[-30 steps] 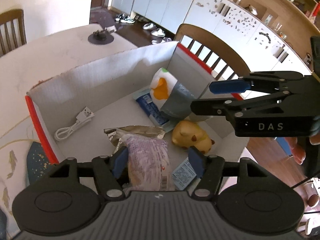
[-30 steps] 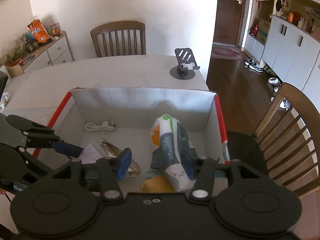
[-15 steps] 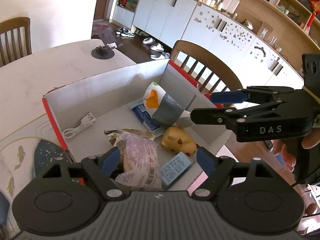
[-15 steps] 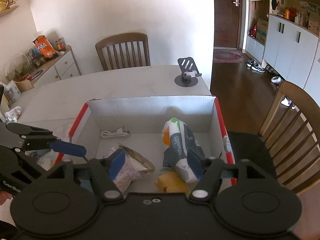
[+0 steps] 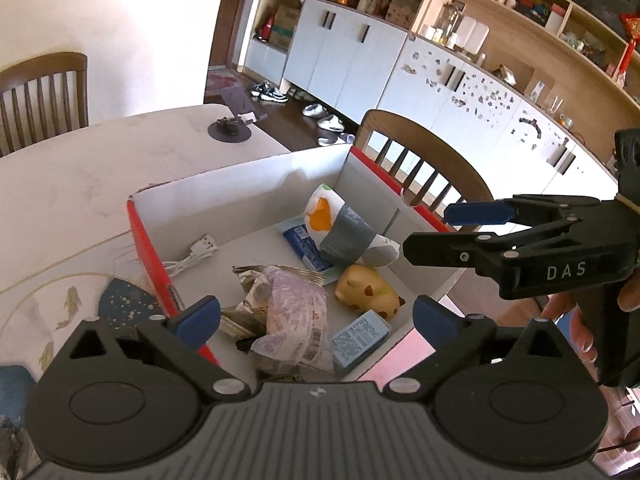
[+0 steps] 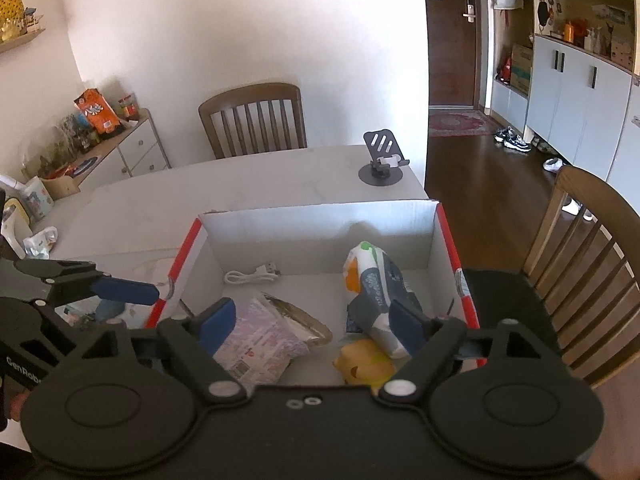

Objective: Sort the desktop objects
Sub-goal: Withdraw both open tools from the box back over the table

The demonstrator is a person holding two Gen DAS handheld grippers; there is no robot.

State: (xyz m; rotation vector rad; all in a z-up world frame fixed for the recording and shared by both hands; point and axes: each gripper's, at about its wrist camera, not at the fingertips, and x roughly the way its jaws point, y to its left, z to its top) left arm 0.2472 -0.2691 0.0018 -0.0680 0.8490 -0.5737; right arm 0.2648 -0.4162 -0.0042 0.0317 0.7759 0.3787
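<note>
Above the white box, both grippers hang with nothing in them.

On the table sits the box with red edges, and both tools are over its near side. Left gripper has its blue fingers spread wide apart, and so does the right gripper. Down inside lie a purple snack bag, a yellow toy pig, a small blue box, a white cable and a grey and orange pack that leans over a blue packet. A black phone stand sits at the far table corner.
</note>
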